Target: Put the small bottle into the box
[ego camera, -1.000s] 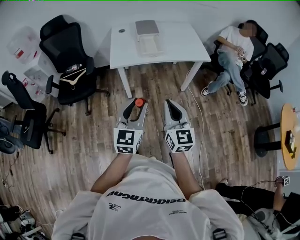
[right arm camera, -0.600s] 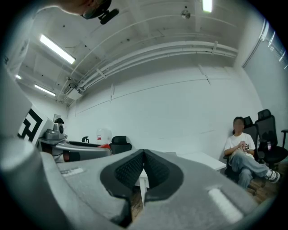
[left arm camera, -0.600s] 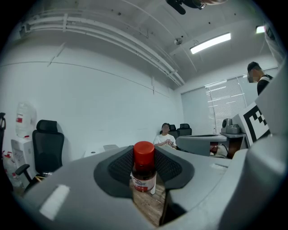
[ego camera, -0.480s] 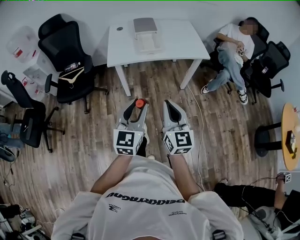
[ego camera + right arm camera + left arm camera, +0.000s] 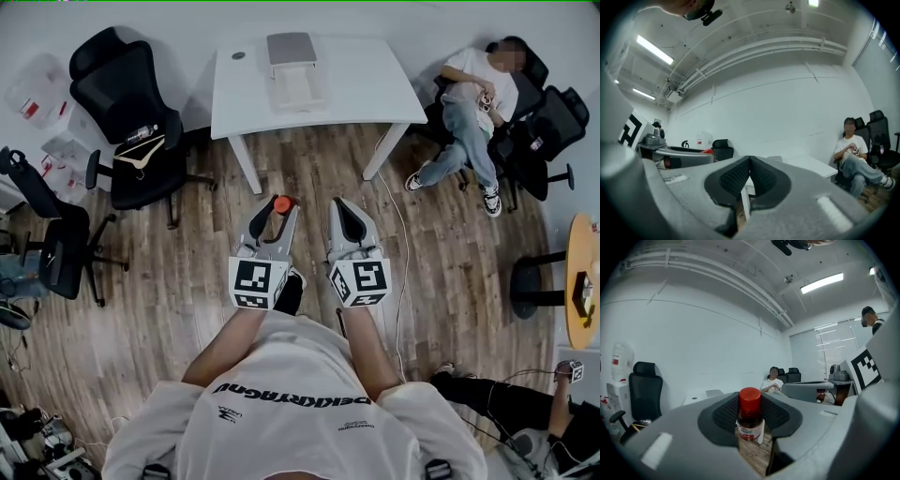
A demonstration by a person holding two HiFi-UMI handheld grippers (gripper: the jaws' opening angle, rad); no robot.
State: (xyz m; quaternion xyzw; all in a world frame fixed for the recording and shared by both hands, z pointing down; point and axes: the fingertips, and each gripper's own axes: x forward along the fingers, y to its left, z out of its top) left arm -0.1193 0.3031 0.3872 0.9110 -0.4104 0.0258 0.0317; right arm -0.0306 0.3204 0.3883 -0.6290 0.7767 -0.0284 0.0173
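Two grippers are held side by side over the wood floor [image 5: 450, 244], on the near side of the white table [image 5: 375, 84] and well apart from it.

Left gripper [image 5: 275, 208]: jaws clamped on the small bottle [image 5: 750, 416]. The bottle stands upright between the two ribbed pads, red cap on top and label facing the camera. In the head view only its red cap shows between the jaw tips, off the table's near left leg.

Right gripper [image 5: 345, 204]: jaws closed, pad tips meeting, nothing between them. It sits just beside the left gripper, off the table's near edge.

Box [image 5: 292, 84]: rests on the table top near the far edge, left of the table's centre. The bottle is well apart from it, not yet over the table.

Left of the table stands a black office chair [image 5: 131, 103] carrying a clothes hanger [image 5: 142, 155]. Right of the table a person [image 5: 473, 103] sits in another chair.
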